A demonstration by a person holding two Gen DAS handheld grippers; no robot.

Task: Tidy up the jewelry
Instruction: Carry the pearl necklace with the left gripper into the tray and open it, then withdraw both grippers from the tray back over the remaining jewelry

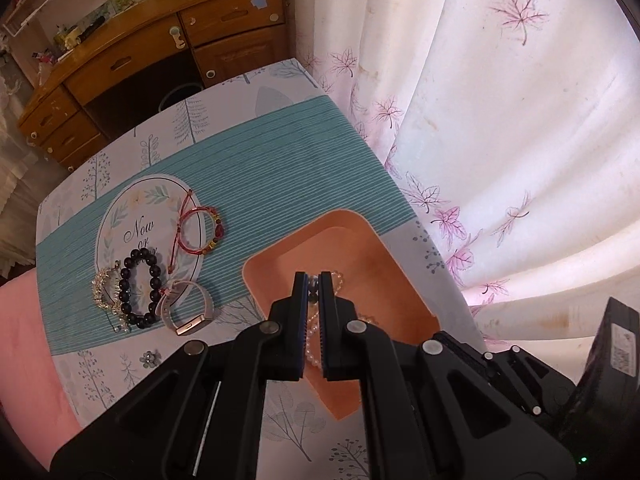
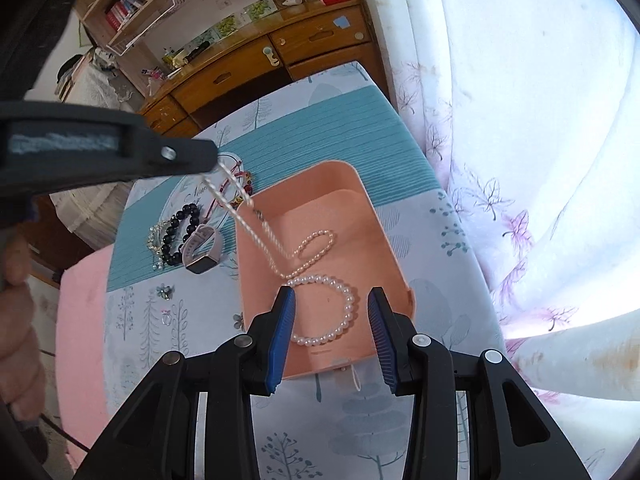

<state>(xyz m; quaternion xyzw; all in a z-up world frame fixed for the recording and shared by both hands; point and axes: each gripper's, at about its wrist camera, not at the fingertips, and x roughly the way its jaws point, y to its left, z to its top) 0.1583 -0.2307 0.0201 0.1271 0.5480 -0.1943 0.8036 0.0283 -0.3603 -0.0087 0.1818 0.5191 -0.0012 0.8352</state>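
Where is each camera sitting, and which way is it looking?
Left wrist: on the left gripper, looking down its shut fingers, which pinch a pearl necklace over the pink tray.
Right wrist: on the right gripper, open above the tray, facing a pearl bracelet; a hand shows at left.
Both share: tray, black bead bracelet, watch, wooden desk.

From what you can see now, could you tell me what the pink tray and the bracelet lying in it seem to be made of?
The pink tray looks like matte moulded plastic: smooth walls, rounded corners, no shine. The bracelet seems strung from pearl-like beads, white and glossy with small highlights; real or imitation pearl cannot be told.
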